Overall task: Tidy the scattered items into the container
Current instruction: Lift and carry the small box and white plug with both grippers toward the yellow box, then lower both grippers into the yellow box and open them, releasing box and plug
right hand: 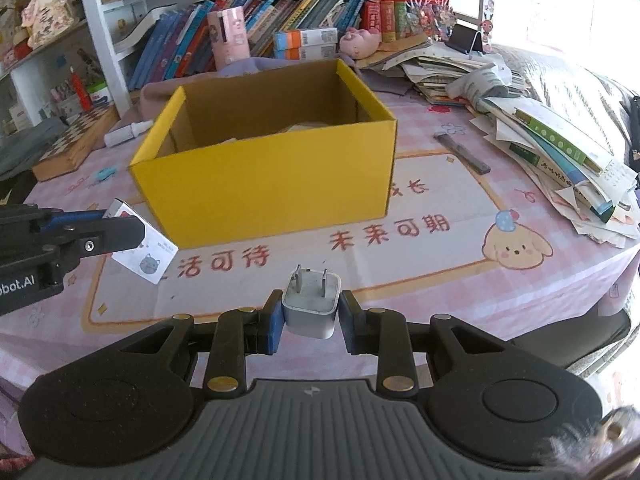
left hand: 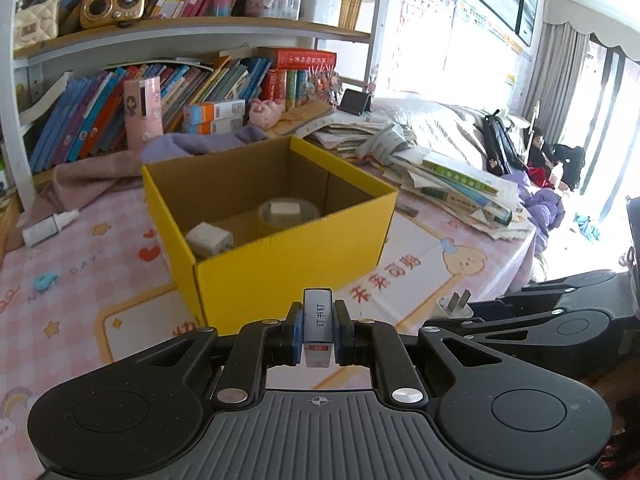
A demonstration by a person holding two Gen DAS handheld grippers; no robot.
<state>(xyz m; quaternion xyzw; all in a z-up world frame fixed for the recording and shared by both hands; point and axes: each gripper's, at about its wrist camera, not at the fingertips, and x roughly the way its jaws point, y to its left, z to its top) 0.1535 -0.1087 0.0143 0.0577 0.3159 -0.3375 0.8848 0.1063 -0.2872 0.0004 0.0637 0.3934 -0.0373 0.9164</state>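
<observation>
Left gripper (left hand: 317, 330) pinching staple box (left hand: 317, 326) upright between pads, held near yellow box (left hand: 288, 264) front corner. Right gripper (right hand: 311, 320) clamped on white charger plug (right hand: 311, 308), prongs toward box, above tablecloth (right hand: 440, 288) front edge.

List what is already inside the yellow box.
In the yellow box, the left wrist view shows a white cube-shaped item and a clear tape roll around a white block. The near wall hides the floor closest to the camera.

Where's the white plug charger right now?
The white plug charger is clamped in the right hand-held gripper, prongs forward, above the pink tablecloth just short of the yellow box.
</observation>
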